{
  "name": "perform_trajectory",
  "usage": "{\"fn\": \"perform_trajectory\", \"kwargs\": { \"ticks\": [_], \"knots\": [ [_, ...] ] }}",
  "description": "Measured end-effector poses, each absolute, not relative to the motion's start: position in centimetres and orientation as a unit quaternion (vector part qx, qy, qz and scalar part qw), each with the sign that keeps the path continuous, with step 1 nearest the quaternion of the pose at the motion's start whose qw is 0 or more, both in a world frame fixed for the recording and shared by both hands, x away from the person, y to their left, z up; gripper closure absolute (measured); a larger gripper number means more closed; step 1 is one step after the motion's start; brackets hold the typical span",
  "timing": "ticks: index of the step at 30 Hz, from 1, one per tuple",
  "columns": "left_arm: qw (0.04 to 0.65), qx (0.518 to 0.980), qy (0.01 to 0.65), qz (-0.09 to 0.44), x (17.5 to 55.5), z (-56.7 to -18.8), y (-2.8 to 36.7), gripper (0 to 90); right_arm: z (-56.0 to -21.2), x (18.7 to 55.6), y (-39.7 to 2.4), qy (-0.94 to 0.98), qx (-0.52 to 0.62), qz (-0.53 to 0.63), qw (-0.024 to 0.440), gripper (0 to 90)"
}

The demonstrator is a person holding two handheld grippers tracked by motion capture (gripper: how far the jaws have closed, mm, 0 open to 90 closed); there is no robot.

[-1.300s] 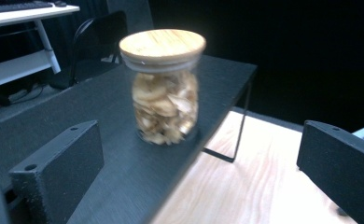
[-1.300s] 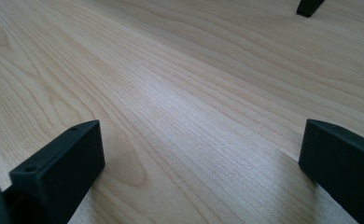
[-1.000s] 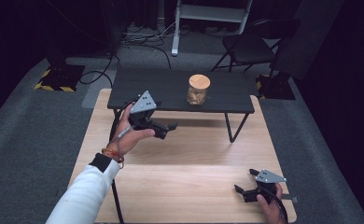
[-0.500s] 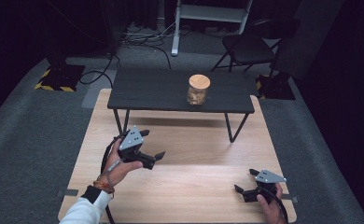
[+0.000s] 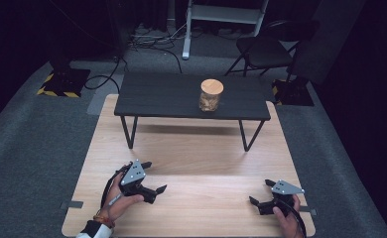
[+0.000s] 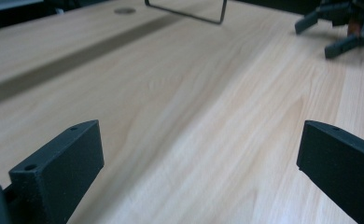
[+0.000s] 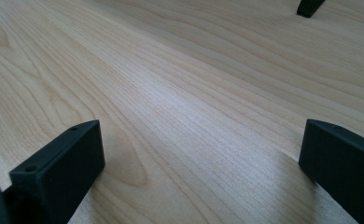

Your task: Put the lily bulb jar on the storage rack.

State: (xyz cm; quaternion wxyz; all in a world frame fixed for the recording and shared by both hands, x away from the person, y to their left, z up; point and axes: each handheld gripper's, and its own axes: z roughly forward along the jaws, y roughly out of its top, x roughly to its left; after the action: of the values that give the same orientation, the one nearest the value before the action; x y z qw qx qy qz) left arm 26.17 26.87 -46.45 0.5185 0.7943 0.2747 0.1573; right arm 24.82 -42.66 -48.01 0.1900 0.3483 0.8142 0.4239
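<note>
Resting low on the near half of the light wooden board (image 5: 191,148), both grippers sit idle with nothing between their jaws.

Left gripper (image 5: 150,178): near-left of the board, held in the person's left hand (image 5: 119,203), grey three-cornered plate on top, jaws pointing right. Jaws wide apart. In the left gripper view both black jaws frame bare wood grain, nothing clamped, and the other gripper is visible at far upper right of that view.

Right gripper (image 5: 261,192): near-right of the board, close to its near edge, held in the right hand (image 5: 287,220), jaws pointing left toward the other gripper. Jaws also spread wide. Right gripper view: bare wood between the jaws, one black jaw tip of the other gripper at the top edge.

The two grippers are well apart, facing each other across the near strip of the board.

Farther out: a jar (image 5: 211,95) with a light wooden lid stands upright on the black low table (image 5: 161,96), right of that table's middle. The table stands across the far end of the board on thin metal legs. Jar is well apart from both grippers.

Around the board: grey carpet (image 5: 37,148). Beyond the table, a dark folding chair (image 5: 263,49) at far right and cables (image 5: 152,42) on the floor.
</note>
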Motion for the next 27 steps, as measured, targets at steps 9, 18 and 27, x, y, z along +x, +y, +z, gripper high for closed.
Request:
{"fn": "perform_trajectory", "kwargs": {
  "ticks": [9, 18, 27],
  "knots": [
    [0.507, 0.805, 0.28, 0.133, 25.5, -48.7, 27.2, 0.4, -48.0, 24.8, -42.6, 0.814, 0.349, 0.424, 0.189, 0.0],
    [0.495, 0.815, 0.274, 0.128, 25.1, -49.7, 26.9, 0.5, -48.0, 24.8, -42.7, 0.814, 0.349, 0.424, 0.189, 0.0],
    [0.464, 0.833, 0.272, 0.13, 25.4, -49.0, 26.1, 0.7, -48.0, 24.8, -42.7, 0.814, 0.349, 0.424, 0.189, 0.0]
  ]
}}
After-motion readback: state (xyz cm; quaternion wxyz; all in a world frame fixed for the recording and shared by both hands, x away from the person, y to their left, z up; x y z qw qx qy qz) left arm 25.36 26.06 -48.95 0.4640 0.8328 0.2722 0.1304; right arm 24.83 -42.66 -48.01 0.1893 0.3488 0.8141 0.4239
